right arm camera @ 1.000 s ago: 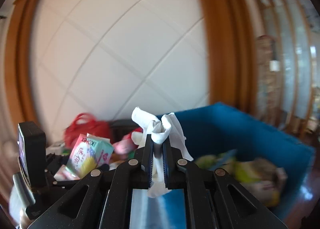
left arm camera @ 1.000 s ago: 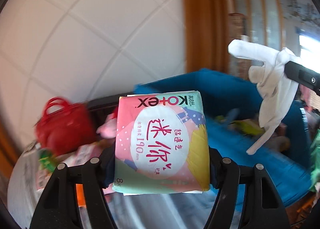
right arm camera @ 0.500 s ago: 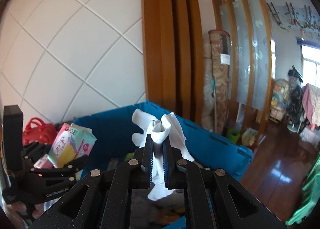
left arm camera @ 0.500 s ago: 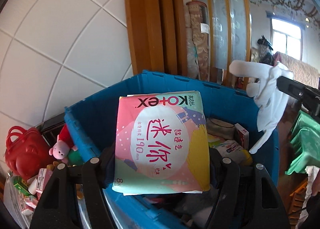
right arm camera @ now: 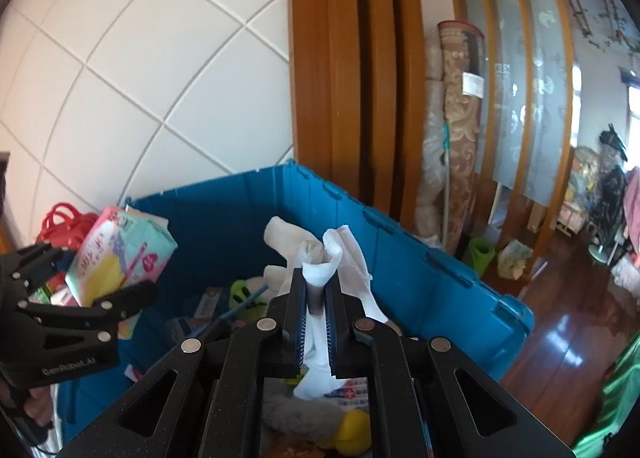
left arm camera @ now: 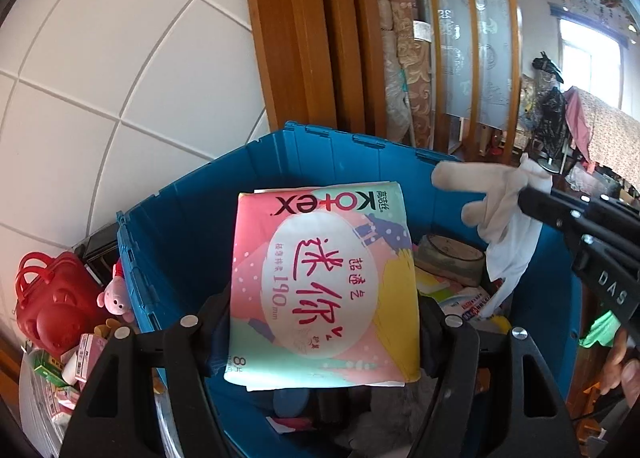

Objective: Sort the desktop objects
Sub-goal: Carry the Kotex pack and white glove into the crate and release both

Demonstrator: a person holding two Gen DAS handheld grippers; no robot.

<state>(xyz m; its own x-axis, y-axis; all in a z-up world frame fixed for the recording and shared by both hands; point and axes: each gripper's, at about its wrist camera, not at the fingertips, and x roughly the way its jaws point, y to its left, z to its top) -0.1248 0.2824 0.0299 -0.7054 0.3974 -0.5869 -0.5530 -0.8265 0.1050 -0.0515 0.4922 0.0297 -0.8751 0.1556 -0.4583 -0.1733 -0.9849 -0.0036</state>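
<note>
Left gripper [left arm camera: 324,322] is clamping a flat soft pack [left arm camera: 324,282] by its two side edges, jaws standing about halfway apart to span its width. The pack is being held over the open blue crate [left arm camera: 180,225], face toward the camera. Its wrapper is showing pink, mint, yellow and a purple dotted patch, with a white oval in the middle carrying red Chinese characters and "190 mm"; the brand name "Kotex" is running upside down along the top edge. From the right wrist view the same pack [right arm camera: 120,258] is tilting at the crate's left side.

Right gripper [right arm camera: 316,322] is pinching a white cloth glove [right arm camera: 320,258], jaws nearly together with only the fabric between the blue pads. The glove is bunching above the fingertips and hanging limp below, also above the crate interior. Glove fingers [left arm camera: 460,177] are sticking out leftward in the left wrist view.

Crate is holding mixed clutter; a yellow ball [right arm camera: 352,434] is lying near its bottom.

Outside the crate, left: red handbag [left arm camera: 52,298], small pink plush [left arm camera: 114,296].
</note>
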